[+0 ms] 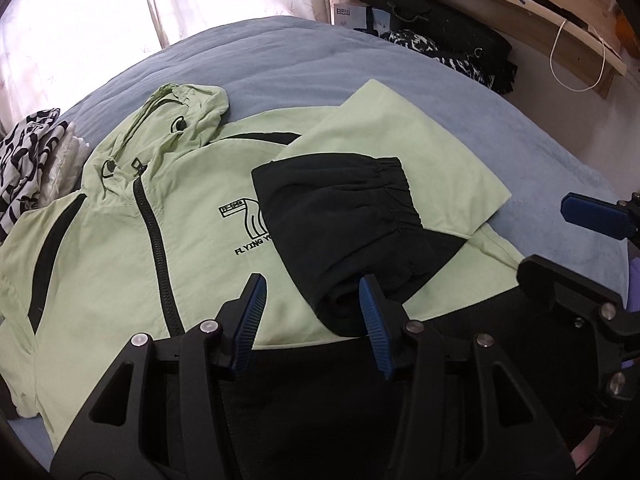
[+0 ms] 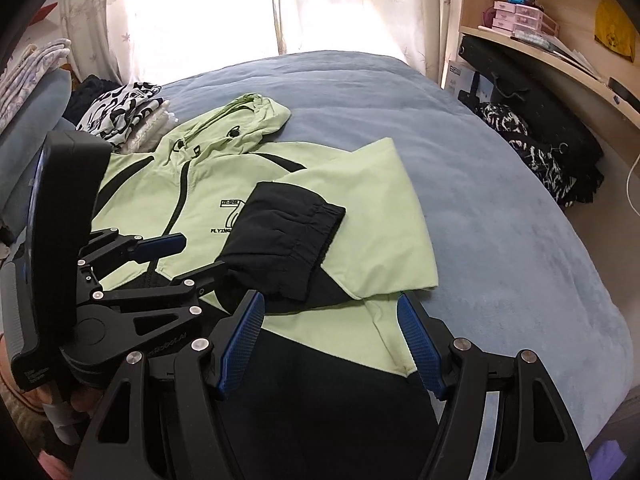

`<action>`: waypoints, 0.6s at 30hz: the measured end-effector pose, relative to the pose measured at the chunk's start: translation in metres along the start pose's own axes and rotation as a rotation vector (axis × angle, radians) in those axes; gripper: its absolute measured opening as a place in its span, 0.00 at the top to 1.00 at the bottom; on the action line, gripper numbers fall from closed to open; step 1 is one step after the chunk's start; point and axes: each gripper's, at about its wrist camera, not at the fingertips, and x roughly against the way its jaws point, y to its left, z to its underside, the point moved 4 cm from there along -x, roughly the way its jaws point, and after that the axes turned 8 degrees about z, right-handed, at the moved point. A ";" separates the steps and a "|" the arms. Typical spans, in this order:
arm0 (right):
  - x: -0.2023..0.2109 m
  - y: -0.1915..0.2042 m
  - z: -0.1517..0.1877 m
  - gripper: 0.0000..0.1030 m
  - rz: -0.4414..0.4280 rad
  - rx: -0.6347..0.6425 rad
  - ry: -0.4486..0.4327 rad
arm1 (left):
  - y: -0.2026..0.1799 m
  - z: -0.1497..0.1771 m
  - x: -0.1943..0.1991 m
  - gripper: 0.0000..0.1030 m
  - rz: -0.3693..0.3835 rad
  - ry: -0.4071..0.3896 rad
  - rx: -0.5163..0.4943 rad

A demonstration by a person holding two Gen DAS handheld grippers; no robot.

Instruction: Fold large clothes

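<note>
Across the middle of the blue bed [image 1: 360,64] lies a pale green hooded jacket [image 1: 120,248], front up, its dark zip [image 1: 154,240] running down from the collar and its hood [image 1: 184,112] crumpled toward the curtained window [image 1: 100,4]. One sleeve [image 1: 420,148] is folded in over the chest, its black cuff end [image 1: 340,220] covering part of the printed logo [image 1: 248,228]. The black hem band [image 2: 320,380] sits nearest both cameras.

The left hand-held gripper [image 1: 312,312] hovers just over the lower chest, its blue pads [image 1: 250,316] set a moderate way apart with nothing pinched between them; one pad lies against the edge of the black cuff without gripping it. The right hand-held gripper [image 2: 332,344] hangs above the hem beside the folded sleeve's lower corner, jaws wide and empty, green cloth showing between the pads. In the right wrist view the left tool appears at the left edge, over the zip.

Beside the hood rests a stack of black-and-white patterned fabric [image 2: 120,108] on pale folded cloth. At the bed's far side lie a dark bag [image 1: 440,28] and another patterned garment [image 1: 452,60] beneath a wooden shelf [image 1: 520,4], from which a white cord [image 1: 576,60] loops down. Small pink boxes [image 2: 516,16] stand on the shelf in the right wrist view.
</note>
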 end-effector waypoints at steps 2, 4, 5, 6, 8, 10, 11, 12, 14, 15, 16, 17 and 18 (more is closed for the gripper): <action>-0.001 -0.002 0.003 0.32 -0.001 -0.023 0.007 | 0.000 -0.001 -0.005 0.56 -0.002 0.014 -0.006; -0.001 -0.009 0.010 0.32 -0.002 -0.054 0.021 | 0.000 -0.002 -0.010 0.56 -0.002 0.027 -0.011; -0.003 -0.012 0.012 0.32 -0.003 -0.066 0.027 | -0.001 -0.003 -0.013 0.56 -0.002 0.032 -0.014; -0.004 -0.014 0.015 0.32 -0.003 -0.079 0.034 | -0.001 -0.004 -0.017 0.56 -0.003 0.041 -0.017; -0.005 -0.022 0.022 0.32 0.001 -0.099 0.049 | -0.002 -0.007 -0.025 0.56 -0.004 0.056 -0.024; -0.006 -0.029 0.029 0.32 0.003 -0.119 0.066 | -0.004 -0.009 -0.033 0.56 -0.002 0.080 -0.034; -0.008 -0.032 0.032 0.32 0.000 -0.128 0.073 | -0.006 -0.010 -0.035 0.56 0.000 0.090 -0.040; -0.009 -0.033 0.034 0.32 -0.002 -0.137 0.078 | -0.010 -0.011 -0.038 0.56 0.010 0.100 -0.053; -0.010 -0.038 0.039 0.32 -0.007 -0.153 0.089 | -0.017 -0.010 -0.038 0.56 0.030 0.105 -0.088; -0.011 -0.039 0.041 0.32 -0.008 -0.157 0.092 | -0.022 -0.010 -0.038 0.56 0.033 0.107 -0.113; -0.011 -0.040 0.043 0.32 -0.011 -0.160 0.095 | -0.026 -0.008 -0.039 0.54 0.024 0.112 -0.142; -0.011 -0.039 0.044 0.32 -0.013 -0.162 0.097 | -0.029 -0.007 -0.040 0.52 0.013 0.116 -0.162; -0.011 -0.039 0.045 0.32 -0.015 -0.163 0.099 | -0.032 -0.005 -0.044 0.49 -0.002 0.128 -0.185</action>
